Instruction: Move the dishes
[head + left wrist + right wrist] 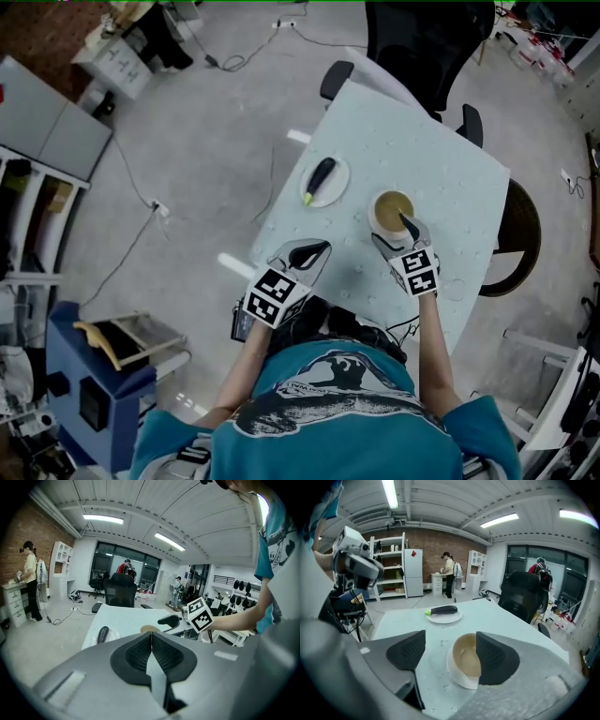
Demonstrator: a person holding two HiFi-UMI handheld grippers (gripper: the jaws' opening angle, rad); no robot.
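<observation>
The right gripper (396,234) is being held out over the pale square table (433,157) on a bare, nearly straight forearm, with its marker cube turned upward. Its jaws are being kept apart: in the right gripper view the right jaw is being shown against the rim and inner side of the white round bowl with a tan inside (459,662), while the left jaw is being held clear of the bowl's outer wall, over the tabletop (487,620). The bowl is not being squeezed.

The left gripper (309,253) is being held on a bent arm at the table's near left edge, lower than the right one in the head view. Its two ribbed pads are being pressed together with nothing between them, as the left gripper view (151,635) is showing.

The bowl (390,208) is being seen upright and empty, standing near the table's middle. To its left, apart from it, a small white round plate (337,187) is being occupied by a dark purple aubergine with a green stem (321,174), which is lying lengthwise across it (443,611).
</observation>
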